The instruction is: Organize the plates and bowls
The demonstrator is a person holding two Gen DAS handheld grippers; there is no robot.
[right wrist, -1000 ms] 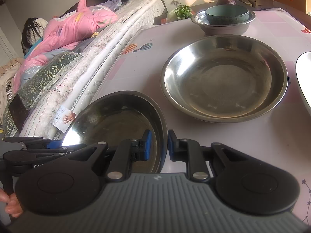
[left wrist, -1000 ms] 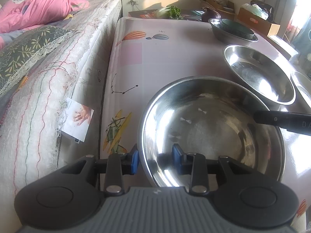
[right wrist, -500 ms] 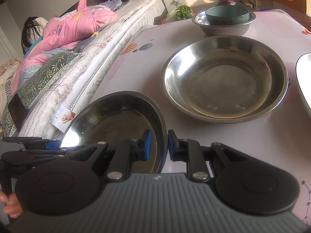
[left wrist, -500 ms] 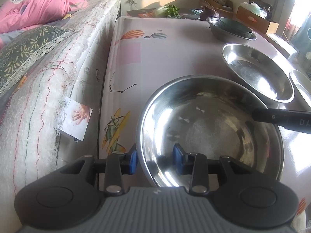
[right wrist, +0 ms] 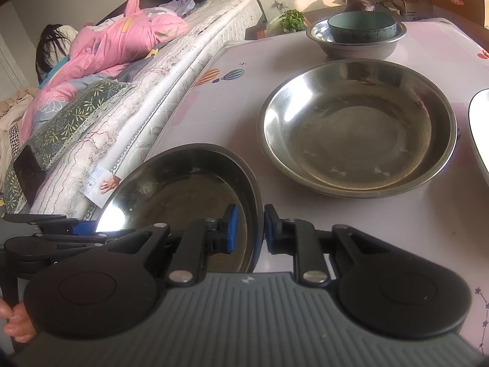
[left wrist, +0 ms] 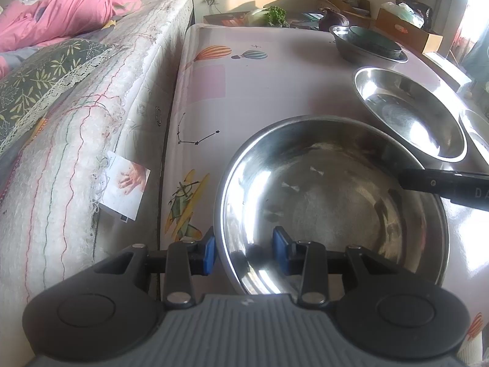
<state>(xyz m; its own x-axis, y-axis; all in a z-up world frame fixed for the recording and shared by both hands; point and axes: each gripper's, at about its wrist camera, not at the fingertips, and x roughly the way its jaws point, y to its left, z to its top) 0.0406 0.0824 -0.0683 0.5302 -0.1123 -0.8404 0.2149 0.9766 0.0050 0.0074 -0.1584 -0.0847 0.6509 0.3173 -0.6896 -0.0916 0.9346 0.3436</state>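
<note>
A large steel bowl (left wrist: 333,202) sits at the near left corner of the table (left wrist: 244,91). My left gripper (left wrist: 244,250) straddles its near rim, with a gap between the pads and the rim. My right gripper (right wrist: 248,229) is shut on the same bowl's (right wrist: 183,195) right rim; it also shows in the left wrist view as a black finger (left wrist: 443,183). A second wide steel bowl (right wrist: 357,128) lies beyond. A dark green bowl (right wrist: 362,26) rests inside a smaller steel bowl (right wrist: 356,44) at the far end.
A bed with a white mattress (left wrist: 91,128), a green cushion and a pink quilt (right wrist: 116,42) runs along the table's left edge. Another plate's rim (right wrist: 479,131) shows at the right. Cardboard boxes (left wrist: 406,30) and greens (right wrist: 292,18) stand behind the table.
The view has shifted slightly; both grippers stay on the large bowl's rim, and the bowls have not visibly moved.
</note>
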